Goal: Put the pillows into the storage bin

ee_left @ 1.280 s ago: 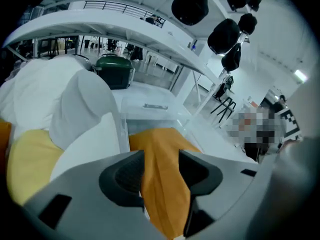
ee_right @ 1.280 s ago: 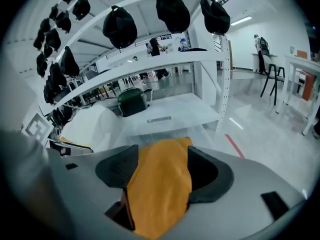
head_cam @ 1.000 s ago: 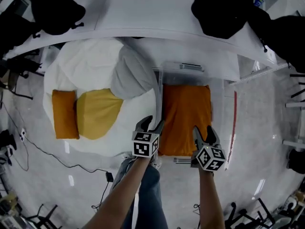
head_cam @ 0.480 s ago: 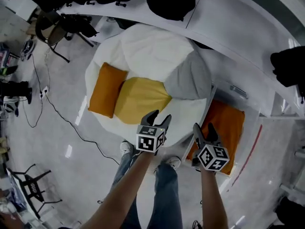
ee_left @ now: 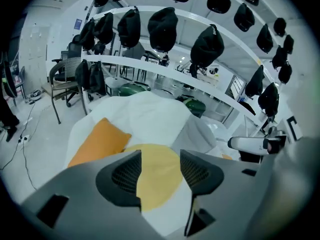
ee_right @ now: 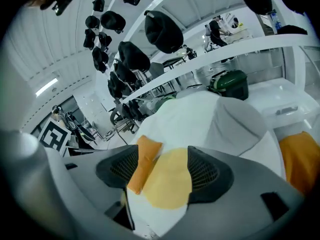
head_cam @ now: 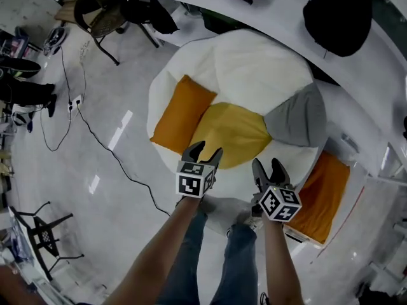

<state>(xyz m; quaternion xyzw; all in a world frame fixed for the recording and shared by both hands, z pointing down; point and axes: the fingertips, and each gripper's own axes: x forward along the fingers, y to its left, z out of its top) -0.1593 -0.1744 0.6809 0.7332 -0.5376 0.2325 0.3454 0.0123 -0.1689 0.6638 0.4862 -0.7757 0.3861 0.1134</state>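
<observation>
Three pillows lie on a white beanbag (head_cam: pixel 254 62): an orange pillow (head_cam: pixel 181 114), a yellow pillow (head_cam: pixel 232 134) and a grey pillow (head_cam: pixel 296 116). Another orange pillow (head_cam: pixel 324 196) lies in the storage bin (head_cam: pixel 346 146) at the lower right. My left gripper (head_cam: pixel 205 150) hangs just short of the yellow pillow (ee_left: pixel 157 176), its jaws opening with nothing between them. My right gripper (head_cam: pixel 267 165) stands open and empty near the beanbag's front edge, left of the bin. The right gripper view shows the yellow pillow (ee_right: pixel 167 184) and the orange one (ee_right: pixel 142 161) beyond its jaws.
A curved white desk (head_cam: pixel 381 75) with black bags (head_cam: pixel 337 14) on it runs behind the beanbag. A black chair (head_cam: pixel 105 14) stands at the top left. Cables (head_cam: pixel 95 132) trail over the grey floor at the left. The person's legs (head_cam: pixel 216 259) are below the grippers.
The view has swung left from the bin to the beanbag. Both grippers have left the orange pillow in the bin and now face the pillows on the beanbag.
</observation>
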